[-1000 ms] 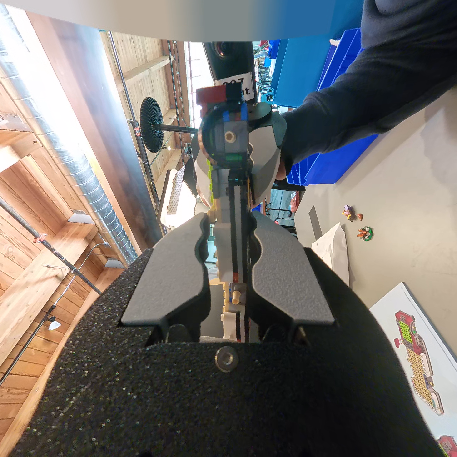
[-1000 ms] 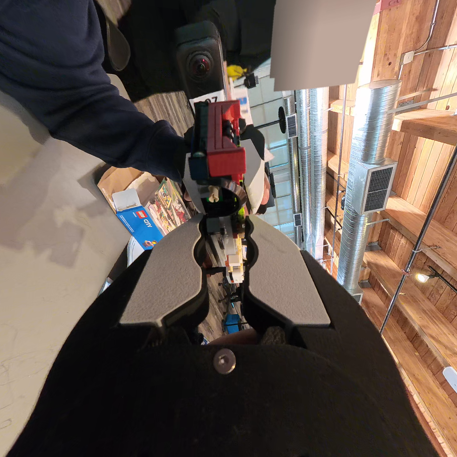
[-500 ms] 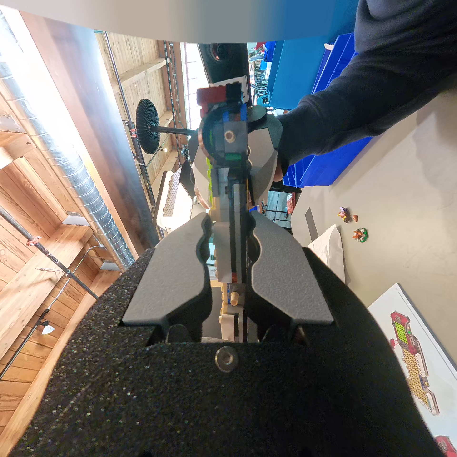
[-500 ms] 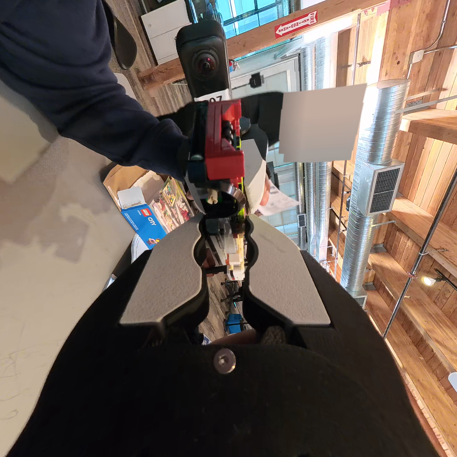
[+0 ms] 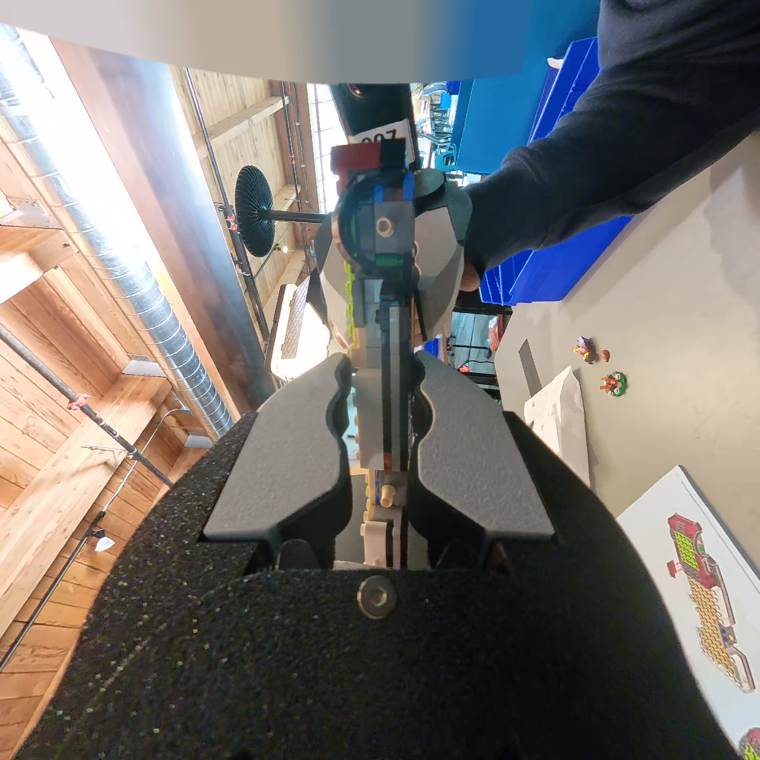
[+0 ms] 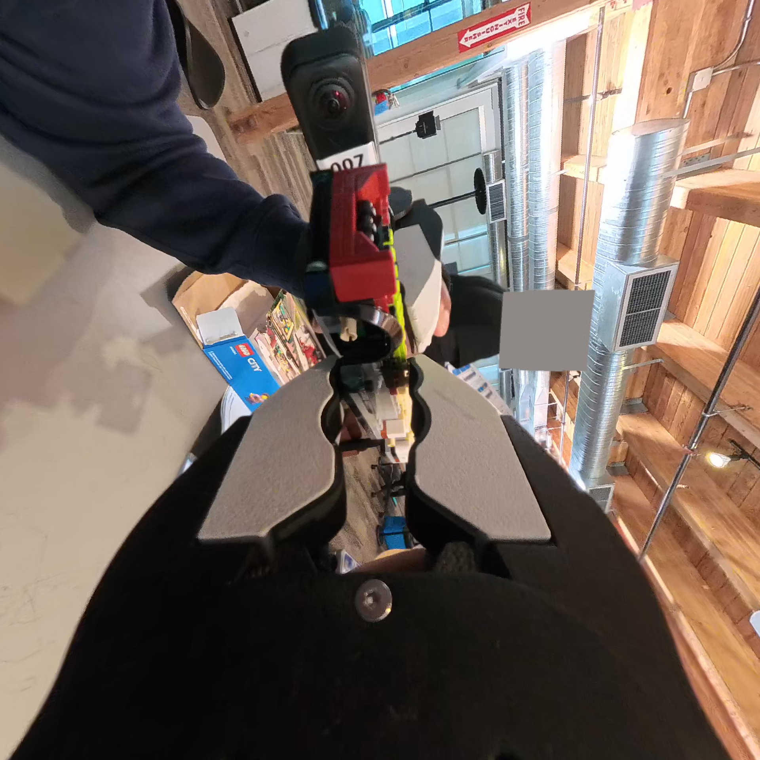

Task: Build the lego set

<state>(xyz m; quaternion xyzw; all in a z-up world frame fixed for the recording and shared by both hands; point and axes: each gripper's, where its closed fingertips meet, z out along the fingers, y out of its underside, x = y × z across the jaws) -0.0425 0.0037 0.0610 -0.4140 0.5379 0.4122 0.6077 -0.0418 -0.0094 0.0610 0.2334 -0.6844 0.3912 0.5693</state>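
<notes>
**Two grippers clamp one brick model in mid-air**

Both grippers are rolled sideways, the grey table (image 5: 658, 312) running up one edge of each view, and face each other. The left gripper (image 5: 380, 370) pinches the grey end of a long toy-brick model (image 5: 386, 403); the right gripper (image 6: 376, 370) pinches the opposite end, beside its red block (image 6: 357, 246). A dark-sleeved arm (image 5: 575, 181) reaches in from above.

A long toy brick model (image 5: 382, 370) of grey, black, tan and lime bricks, red block at one end, is held in the air, clamped at both ends between the left gripper (image 5: 380, 366) and the right gripper (image 6: 375, 370).
</notes>
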